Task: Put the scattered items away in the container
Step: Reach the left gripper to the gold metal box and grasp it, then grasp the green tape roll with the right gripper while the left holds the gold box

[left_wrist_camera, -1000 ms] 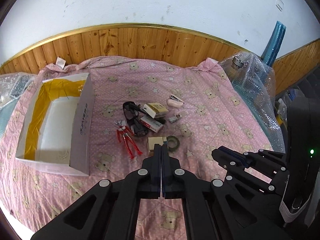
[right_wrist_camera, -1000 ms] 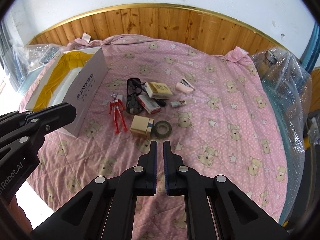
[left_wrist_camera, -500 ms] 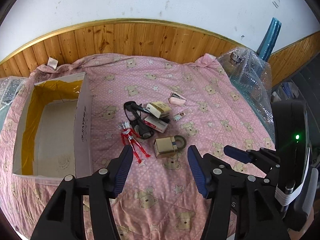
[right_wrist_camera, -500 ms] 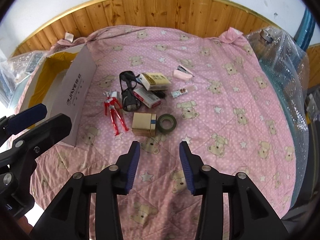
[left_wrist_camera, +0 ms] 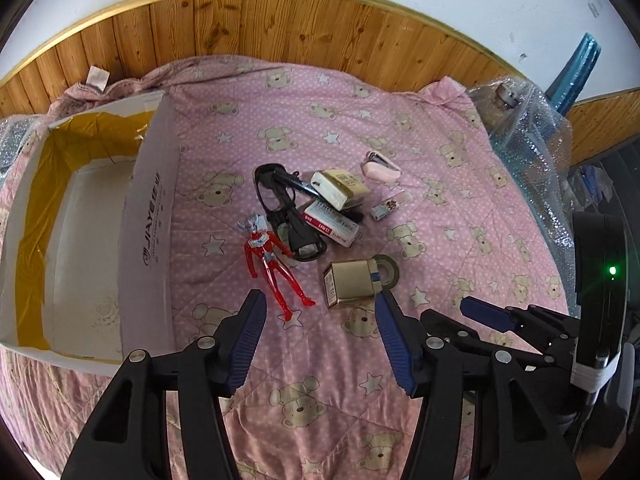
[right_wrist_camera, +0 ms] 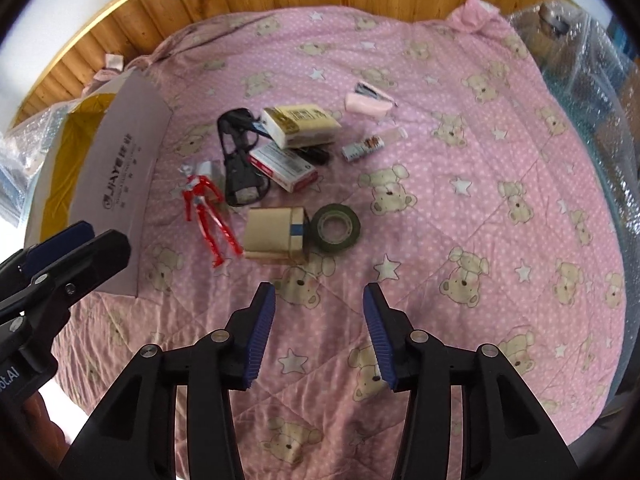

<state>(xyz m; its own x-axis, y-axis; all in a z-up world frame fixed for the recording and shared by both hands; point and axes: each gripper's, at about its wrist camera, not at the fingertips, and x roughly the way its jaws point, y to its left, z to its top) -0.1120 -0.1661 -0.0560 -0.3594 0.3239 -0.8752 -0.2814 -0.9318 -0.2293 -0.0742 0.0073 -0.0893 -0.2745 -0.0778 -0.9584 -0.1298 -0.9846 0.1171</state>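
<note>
A pink bear-print quilt (left_wrist_camera: 460, 208) covers a bed against a wood-panelled wall (left_wrist_camera: 280, 24). The open white box (left_wrist_camera: 148, 216), yellow tape lining its inner rim, sits at the quilt's 9 o'clock side, its long wall facing the clutter with a strip of bare quilt between.

The scattered items lie in a loose cluster at the quilt's centre: a red figure (left_wrist_camera: 272, 264) nearest the box, black glasses (left_wrist_camera: 288, 216) touching it, two small cartons (left_wrist_camera: 340, 188) overlapping at 12 o'clock, a tan box (left_wrist_camera: 352, 284) touching a dark tape roll (left_wrist_camera: 386, 270), a pink stapler (left_wrist_camera: 382, 168) apart at 1 o'clock. From 3 to 6 o'clock the quilt is bare.

The left gripper (left_wrist_camera: 320, 316) hovers just short of the figure and tan box, jaws spread wide and holding nothing. The right gripper (right_wrist_camera: 318, 304) hangs beside it, level, jaws likewise spread and empty, pointing at the tan box.
</note>
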